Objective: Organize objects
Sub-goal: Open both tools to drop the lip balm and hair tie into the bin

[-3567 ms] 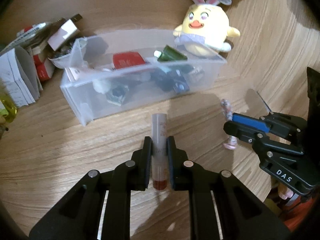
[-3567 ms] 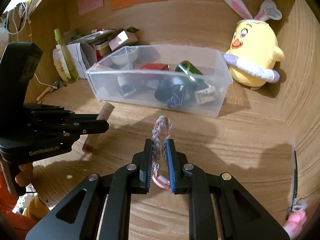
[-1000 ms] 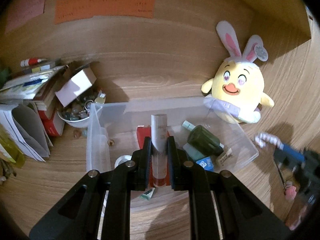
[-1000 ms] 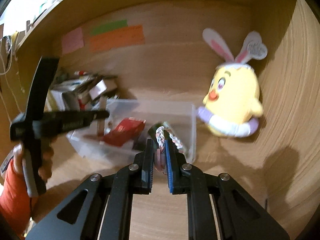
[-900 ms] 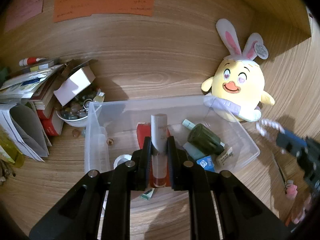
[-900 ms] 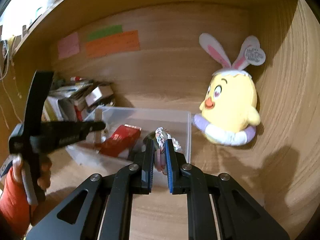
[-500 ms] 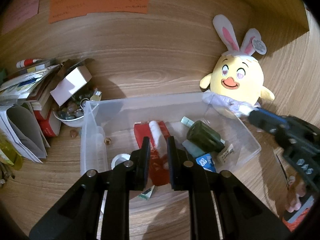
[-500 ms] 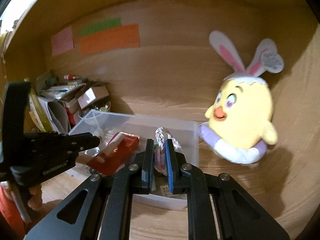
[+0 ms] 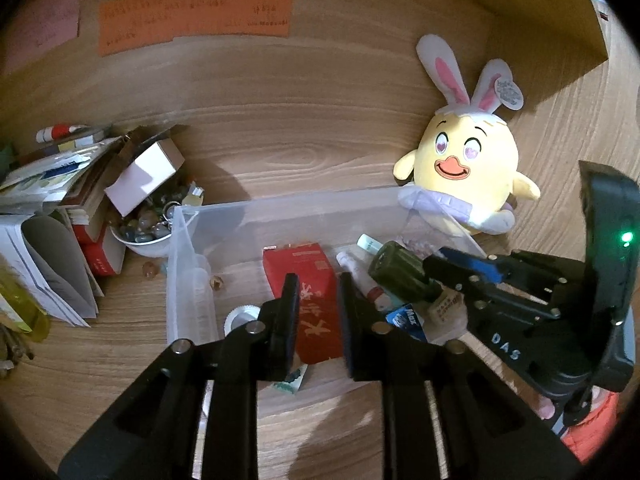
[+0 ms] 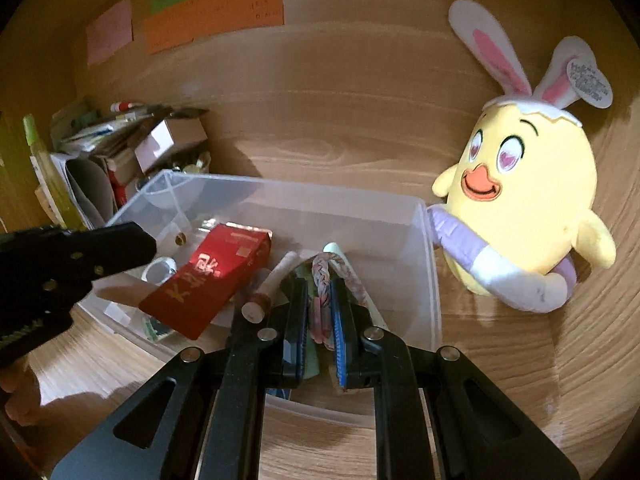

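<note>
A clear plastic bin (image 9: 280, 212) (image 10: 428, 280) holds a red box (image 9: 308, 280) (image 10: 216, 276), a dark green bottle (image 9: 400, 272) and a white tube with a brown cap (image 9: 362, 278) (image 10: 272, 280). My left gripper (image 9: 318, 320) is open and empty above the red box; it also shows in the right wrist view (image 10: 100, 248). My right gripper (image 10: 320, 320) is shut on a braided pink and white bracelet (image 10: 322, 276) above the bin's right end; it also shows in the left wrist view (image 9: 448, 264).
A yellow chick plush with bunny ears (image 9: 468, 176) (image 10: 520, 208) stands right of the bin. Books, papers, a white box (image 9: 144, 176) and a bowl of trinkets (image 9: 148, 228) crowd the left. Coloured notes (image 9: 192, 12) hang on the wooden back wall.
My left gripper opened and the tube dropped into the bin beside the red box. My right gripper carried the bracelet in over the bin's right end.
</note>
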`<action>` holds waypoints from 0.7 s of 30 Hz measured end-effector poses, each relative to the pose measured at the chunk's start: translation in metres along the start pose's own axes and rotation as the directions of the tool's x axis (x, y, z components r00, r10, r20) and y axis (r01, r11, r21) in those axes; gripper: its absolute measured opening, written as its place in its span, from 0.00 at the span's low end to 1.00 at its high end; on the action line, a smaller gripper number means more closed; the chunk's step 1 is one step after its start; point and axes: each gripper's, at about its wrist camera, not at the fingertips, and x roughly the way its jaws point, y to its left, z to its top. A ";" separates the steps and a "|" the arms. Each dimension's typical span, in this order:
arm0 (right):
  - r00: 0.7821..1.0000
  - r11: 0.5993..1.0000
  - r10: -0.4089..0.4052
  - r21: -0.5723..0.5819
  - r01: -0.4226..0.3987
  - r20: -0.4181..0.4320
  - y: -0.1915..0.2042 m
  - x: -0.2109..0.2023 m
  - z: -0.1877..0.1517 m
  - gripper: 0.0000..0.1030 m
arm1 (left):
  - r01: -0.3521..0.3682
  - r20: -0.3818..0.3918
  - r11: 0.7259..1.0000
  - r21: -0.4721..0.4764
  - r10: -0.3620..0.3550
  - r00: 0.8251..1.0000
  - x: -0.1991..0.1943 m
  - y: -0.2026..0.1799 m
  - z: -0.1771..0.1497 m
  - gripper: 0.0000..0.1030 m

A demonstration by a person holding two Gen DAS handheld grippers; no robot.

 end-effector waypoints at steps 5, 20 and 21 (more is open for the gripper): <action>1.000 0.999 0.004 -0.038 -0.005 -0.024 0.008 0.006 -0.004 0.10 | -0.009 0.014 1.000 0.001 0.009 1.000 -0.003 0.000 -0.002 0.34; 1.000 0.998 0.027 -0.051 -0.027 -0.003 0.010 -0.015 -0.003 0.41 | -0.039 0.052 0.999 -0.004 0.039 0.998 -0.019 -0.003 -0.003 0.58; 1.000 0.998 0.029 -0.051 -0.028 0.006 0.009 -0.018 -0.003 0.46 | -0.052 0.060 0.999 -0.003 0.052 0.997 -0.021 -0.003 -0.004 0.63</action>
